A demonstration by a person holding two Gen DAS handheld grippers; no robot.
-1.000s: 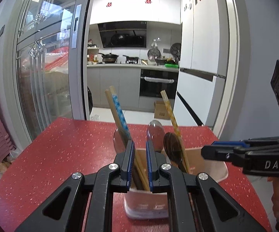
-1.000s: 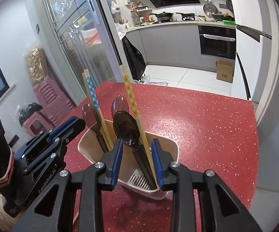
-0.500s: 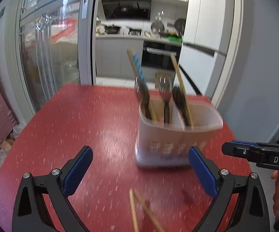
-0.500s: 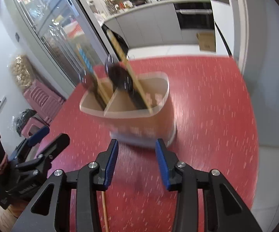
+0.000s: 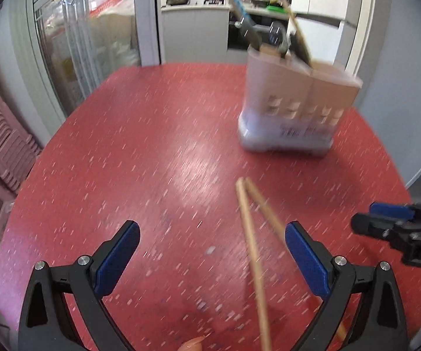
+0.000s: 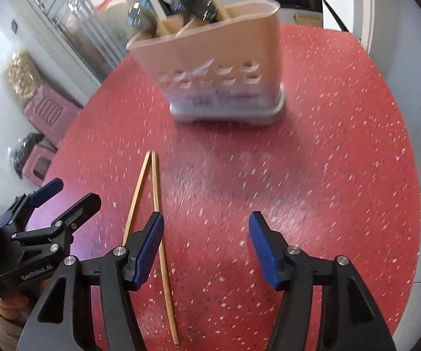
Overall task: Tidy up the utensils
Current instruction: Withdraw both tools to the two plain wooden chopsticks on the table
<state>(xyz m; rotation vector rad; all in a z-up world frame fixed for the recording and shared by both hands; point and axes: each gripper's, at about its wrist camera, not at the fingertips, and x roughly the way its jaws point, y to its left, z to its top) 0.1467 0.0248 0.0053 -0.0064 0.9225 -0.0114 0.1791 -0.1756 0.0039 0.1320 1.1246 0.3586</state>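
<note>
Two wooden chopsticks (image 5: 251,234) lie on the red speckled table (image 5: 152,146), their far tips together, a little in front of the beige utensil holder (image 5: 298,102). The holder stands upright with spoons and patterned chopsticks in it. My left gripper (image 5: 211,234) hangs wide open over the table; both sticks run between its fingers, close to the right one, untouched. In the right wrist view the same chopsticks (image 6: 156,190) run under the left finger of my right gripper (image 6: 206,222), whose jaws are opening with nothing gripped. The holder (image 6: 225,67) is beyond it, and the left gripper (image 6: 64,193) is at the left.
Stacked pink stools (image 5: 3,140) and a glass sliding door (image 5: 87,44) stand past the table's left edge. A kitchen lies behind the holder. The table's right edge (image 6: 409,175) drops to a pale floor. The right gripper (image 5: 385,222) shows at the right of the left wrist view.
Both grippers pulled back from the holder, sank and tilted down toward the table. The left jaws went from nearly shut to wide open; the right jaws widened. The loose chopsticks came into view.
</note>
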